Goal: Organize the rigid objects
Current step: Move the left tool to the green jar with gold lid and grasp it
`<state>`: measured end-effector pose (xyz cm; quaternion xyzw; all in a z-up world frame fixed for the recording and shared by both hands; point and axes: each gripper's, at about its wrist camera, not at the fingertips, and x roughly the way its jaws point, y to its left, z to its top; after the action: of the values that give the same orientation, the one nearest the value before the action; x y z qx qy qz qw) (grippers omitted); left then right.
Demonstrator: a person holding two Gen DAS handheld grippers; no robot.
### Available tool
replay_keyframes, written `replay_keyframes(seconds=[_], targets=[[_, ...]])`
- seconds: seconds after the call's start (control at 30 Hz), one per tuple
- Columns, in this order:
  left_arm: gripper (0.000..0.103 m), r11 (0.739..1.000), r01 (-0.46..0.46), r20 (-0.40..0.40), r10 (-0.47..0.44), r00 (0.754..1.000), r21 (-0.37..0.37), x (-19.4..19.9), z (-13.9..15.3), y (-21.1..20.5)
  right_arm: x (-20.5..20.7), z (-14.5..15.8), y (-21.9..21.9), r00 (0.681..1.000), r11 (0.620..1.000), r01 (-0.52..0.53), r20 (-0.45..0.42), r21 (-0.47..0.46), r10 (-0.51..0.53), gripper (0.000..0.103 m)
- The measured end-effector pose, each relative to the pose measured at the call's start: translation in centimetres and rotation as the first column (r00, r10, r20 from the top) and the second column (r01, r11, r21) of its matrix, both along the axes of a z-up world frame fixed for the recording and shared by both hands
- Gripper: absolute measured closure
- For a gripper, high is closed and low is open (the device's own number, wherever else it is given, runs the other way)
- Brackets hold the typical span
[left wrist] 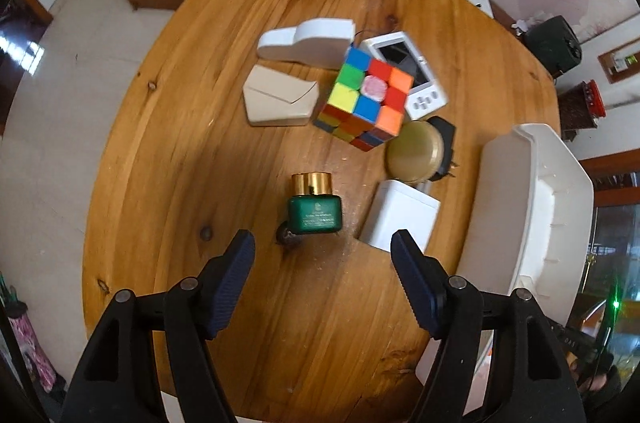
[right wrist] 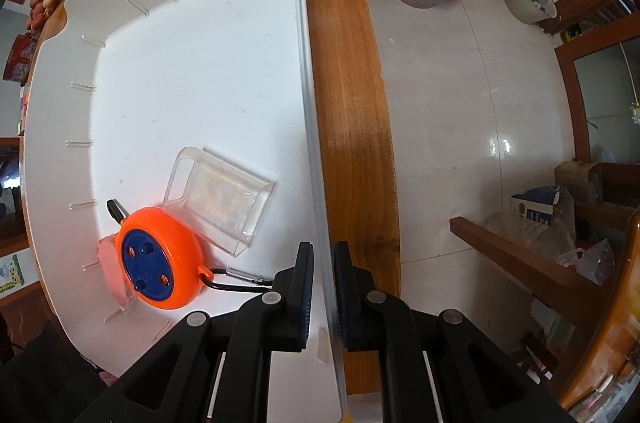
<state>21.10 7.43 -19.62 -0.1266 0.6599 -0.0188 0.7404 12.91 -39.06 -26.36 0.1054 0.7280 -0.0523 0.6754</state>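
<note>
The left claw [left wrist: 323, 250] is hanging released over the wooden surface [left wrist: 160, 151] just short of the green jar [left wrist: 315, 210], while the right claw [right wrist: 323, 255] is clenching the white bin's wall [right wrist: 308, 111], which is holding an orange reel [right wrist: 160, 259].

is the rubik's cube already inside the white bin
No, the Rubik's cube sits on the wooden table, apart from the white bin.

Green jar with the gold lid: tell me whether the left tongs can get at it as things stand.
Probably yes. The left tongs are open just short of the green jar, nothing between; the white box stands clear.
</note>
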Motion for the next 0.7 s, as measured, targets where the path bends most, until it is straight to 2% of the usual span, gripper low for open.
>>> replay_keyframes(seconds=[0.4,0.5,0.6,0.7], targets=[[0.032,1.000,-0.025,-0.110,0.024,0.994,-0.004,1.9,-3.5,0.9,0.4,-0.5,-0.1,0.999,1.000,0.020,-0.050,-0.014,-0.021,0.092],[0.035,1.000,-0.021,-0.134,0.020,0.991,-0.001,2.1,-4.1,0.8,0.3,-0.6,-0.1,0.998,1.000,0.027,-0.057,-0.015,-0.028,0.092],[0.044,1.000,-0.023,-0.162,0.023,0.987,0.001,2.2,-4.7,0.9,0.5,-0.6,-0.2,0.998,0.999,0.035,-0.060,-0.015,-0.036,0.092],[0.046,1.000,-0.024,-0.179,0.024,0.984,0.000,2.7,-5.1,0.9,0.4,-0.8,-0.3,0.997,0.999,0.036,-0.062,-0.013,-0.037,0.092]])
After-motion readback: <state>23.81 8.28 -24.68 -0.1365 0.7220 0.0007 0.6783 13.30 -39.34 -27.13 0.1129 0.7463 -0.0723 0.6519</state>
